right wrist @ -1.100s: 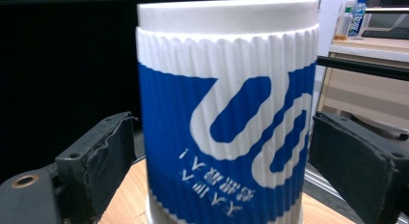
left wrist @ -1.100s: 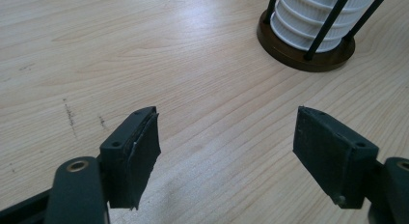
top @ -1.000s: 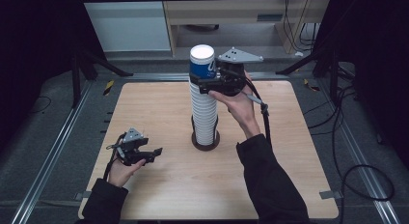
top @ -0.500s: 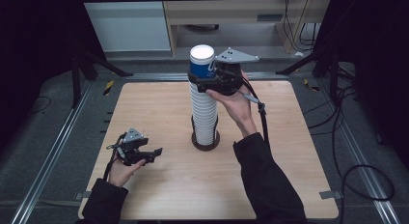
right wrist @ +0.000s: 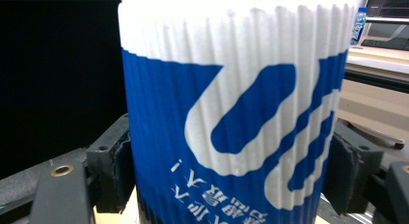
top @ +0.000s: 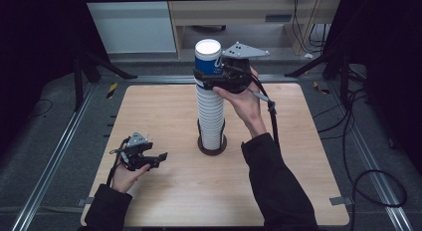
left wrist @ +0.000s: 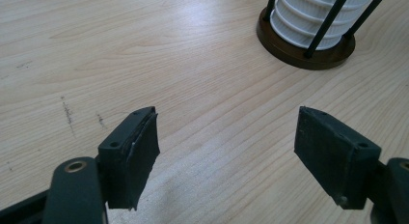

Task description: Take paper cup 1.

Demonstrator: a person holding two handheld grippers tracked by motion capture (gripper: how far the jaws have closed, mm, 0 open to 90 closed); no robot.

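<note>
A tall stack of white ribbed paper cups (top: 211,116) stands upside down in a holder with a dark round base (top: 212,146) and thin black rods, at the middle of the wooden table (top: 149,106). On top sits a blue-and-white cup (top: 207,59). My right gripper (top: 208,78) is shut on this top cup (right wrist: 231,127), one jaw against each side, at its lower part. My left gripper (top: 158,159) rests low over the table's front left, open, with bare wood between its jaws (left wrist: 226,156). The stack's base (left wrist: 308,55) lies ahead of it to the right.
Metal rails run along the table's left and right sides. A cable hangs from the right gripper down past the person's forearm (top: 271,116). Shelving and cables stand in the dark beyond the far edge.
The right gripper has risen a little and shifted slightly left with the blue-and-white cup in it. The left gripper has not moved.
</note>
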